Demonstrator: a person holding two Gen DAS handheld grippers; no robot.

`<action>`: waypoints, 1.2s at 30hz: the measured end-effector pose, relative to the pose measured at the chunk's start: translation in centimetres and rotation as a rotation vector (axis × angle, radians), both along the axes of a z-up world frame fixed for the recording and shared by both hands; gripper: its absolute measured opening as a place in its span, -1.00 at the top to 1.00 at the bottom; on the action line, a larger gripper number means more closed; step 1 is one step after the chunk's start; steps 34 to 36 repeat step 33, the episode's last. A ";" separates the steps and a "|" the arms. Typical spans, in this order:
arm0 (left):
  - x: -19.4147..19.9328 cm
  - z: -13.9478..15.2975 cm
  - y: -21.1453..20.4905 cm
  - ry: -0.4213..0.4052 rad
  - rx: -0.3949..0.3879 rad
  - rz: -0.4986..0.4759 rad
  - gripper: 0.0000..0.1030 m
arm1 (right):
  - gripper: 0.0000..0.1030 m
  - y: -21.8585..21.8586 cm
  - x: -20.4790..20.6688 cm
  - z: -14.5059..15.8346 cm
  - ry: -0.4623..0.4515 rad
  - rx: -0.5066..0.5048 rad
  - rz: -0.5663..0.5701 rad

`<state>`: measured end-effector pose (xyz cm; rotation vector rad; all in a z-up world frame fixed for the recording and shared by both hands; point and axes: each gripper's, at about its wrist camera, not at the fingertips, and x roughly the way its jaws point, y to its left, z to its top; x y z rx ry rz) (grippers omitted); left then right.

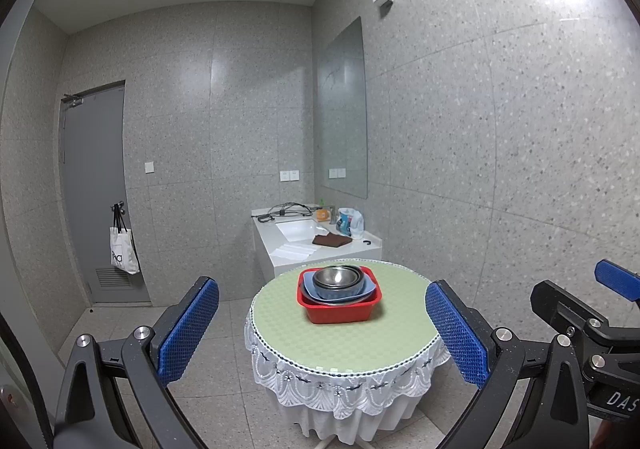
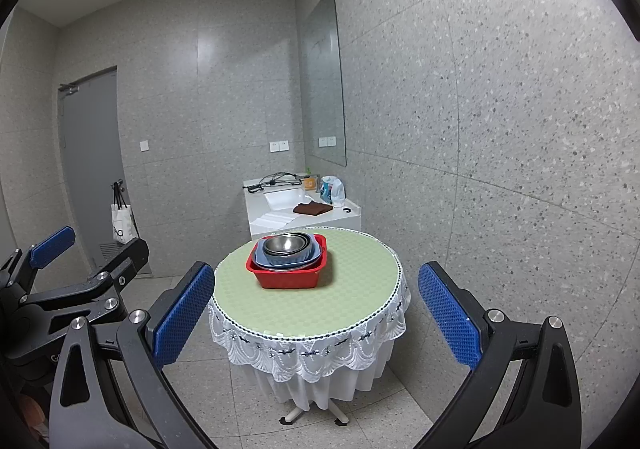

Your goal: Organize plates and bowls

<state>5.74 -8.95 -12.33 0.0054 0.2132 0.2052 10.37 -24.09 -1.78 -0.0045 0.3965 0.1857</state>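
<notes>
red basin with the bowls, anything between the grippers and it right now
Nothing visible does. The red basin sits alone on the round table, bowls stacked inside. The left gripper and right gripper are both open, held back from the table with only floor and tabletop ahead.

White letters reading "DAS" stand on the black body of the right tongs [image 1: 618, 397], cut off by the picture's edge in the left wrist view. The white tote bag [image 1: 124, 251] hanging on the grey door [image 1: 94, 169] carries dark lettering, too small and blurred to read with any certainty. A blue label on the plastic jug [image 1: 347, 224] beside the sink is illegible.
</notes>
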 end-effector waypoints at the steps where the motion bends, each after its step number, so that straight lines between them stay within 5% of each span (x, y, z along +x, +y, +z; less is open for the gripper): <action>1: 0.0 0.0 -0.1 0.000 0.000 0.001 -0.99 | -1.00 0.0 0.0 0.0 0.000 0.000 0.000; 15: 2.2 -0.7 0.5 0.008 -0.002 0.007 -0.99 | -1.00 -1.1 2.6 -0.7 0.020 -0.008 0.009; 36: 10.6 -1.7 2.3 0.062 -0.003 0.018 -0.99 | -1.00 -1.0 7.6 -3.1 0.065 -0.015 0.029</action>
